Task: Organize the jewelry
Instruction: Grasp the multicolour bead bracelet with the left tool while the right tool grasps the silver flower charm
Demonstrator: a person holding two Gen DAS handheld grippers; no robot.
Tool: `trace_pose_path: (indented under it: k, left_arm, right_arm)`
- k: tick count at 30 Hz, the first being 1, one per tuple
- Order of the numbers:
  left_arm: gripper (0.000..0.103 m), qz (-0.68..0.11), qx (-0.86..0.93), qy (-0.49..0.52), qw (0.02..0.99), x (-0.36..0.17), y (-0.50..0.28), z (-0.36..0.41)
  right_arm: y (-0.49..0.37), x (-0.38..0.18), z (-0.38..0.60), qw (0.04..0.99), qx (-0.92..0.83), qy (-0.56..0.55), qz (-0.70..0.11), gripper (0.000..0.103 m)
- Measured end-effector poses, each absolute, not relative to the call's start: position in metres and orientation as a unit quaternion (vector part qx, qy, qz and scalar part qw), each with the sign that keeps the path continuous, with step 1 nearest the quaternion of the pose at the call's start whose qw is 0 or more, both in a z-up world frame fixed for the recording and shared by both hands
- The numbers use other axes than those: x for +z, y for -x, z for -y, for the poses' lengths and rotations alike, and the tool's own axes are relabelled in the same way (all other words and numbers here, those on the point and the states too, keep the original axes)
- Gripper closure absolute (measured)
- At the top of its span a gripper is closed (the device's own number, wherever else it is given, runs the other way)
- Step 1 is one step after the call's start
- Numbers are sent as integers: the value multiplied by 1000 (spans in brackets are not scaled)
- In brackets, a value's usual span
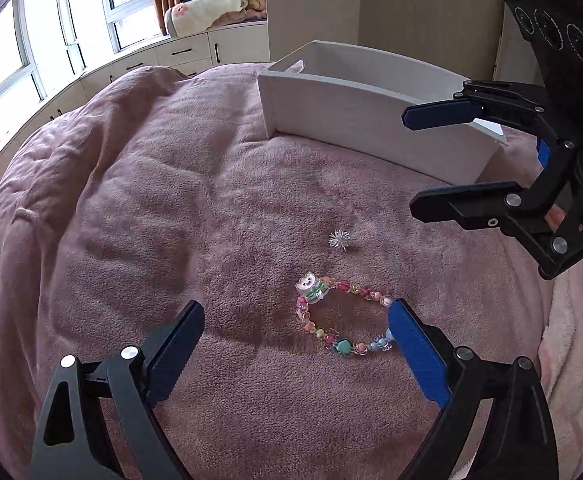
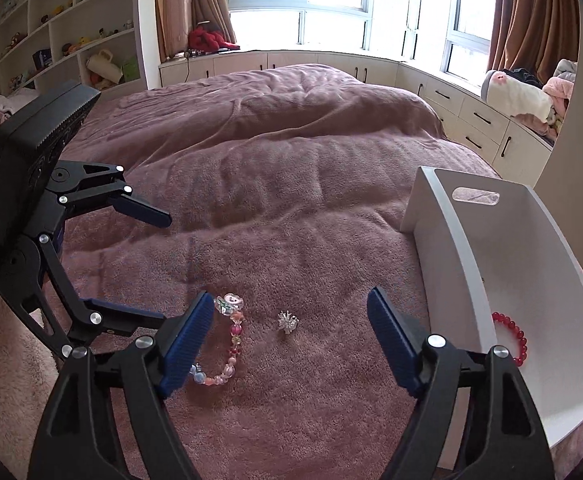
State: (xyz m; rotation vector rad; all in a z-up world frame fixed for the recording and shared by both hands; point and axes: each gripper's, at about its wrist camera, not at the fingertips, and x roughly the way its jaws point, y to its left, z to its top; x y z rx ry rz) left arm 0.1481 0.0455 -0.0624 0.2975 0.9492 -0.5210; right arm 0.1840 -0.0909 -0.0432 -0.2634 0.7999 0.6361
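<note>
- Left wrist view: your left gripper (image 1: pixel 295 330) hangs with jaws spread wide and nothing between the pads, over the pink blanket (image 1: pixel 151 200). The beaded bracelet (image 1: pixel 339 318) lies flat on the blanket, its far side just beside the blue pad.
- A small silver ornament (image 1: pixel 339 241) sits near the bracelet (apart from it).
- Right wrist view: your right gripper (image 2: pixel 291 338) is open and empty around the ornament, not touching it.
- The white box (image 2: pixel 443 240) holds a red bracelet (image 2: pixel 517 338).
</note>
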Motion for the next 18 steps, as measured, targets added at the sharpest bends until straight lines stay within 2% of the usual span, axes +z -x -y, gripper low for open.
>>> trace_pose_path:
  k: [4,6,11,16,18]
  left_arm:
    - [11,-464,-257,-140,836,-79,-153,-42]
    - [22,-477,-257,-142,828,-90,-157,-40]
    - [27,-501,-252,-129,818,-112,-168,-41]
    - [31,-509,-247,-114,816,-121,-174,-42]
    - [39,-505,-245,-110,820,-122,-175,-42]
  right_arm:
    - [-193,-72,86,848,307,117,-416,40]
    - [-198,-84,85,842,306,113,-430,44]
    - [-210,-103,86,831,305,102,-454,51]
    - [-223,-118,88,821,297,87,-480,52]
    - [-226,-123,89,816,298,79,-489,57]
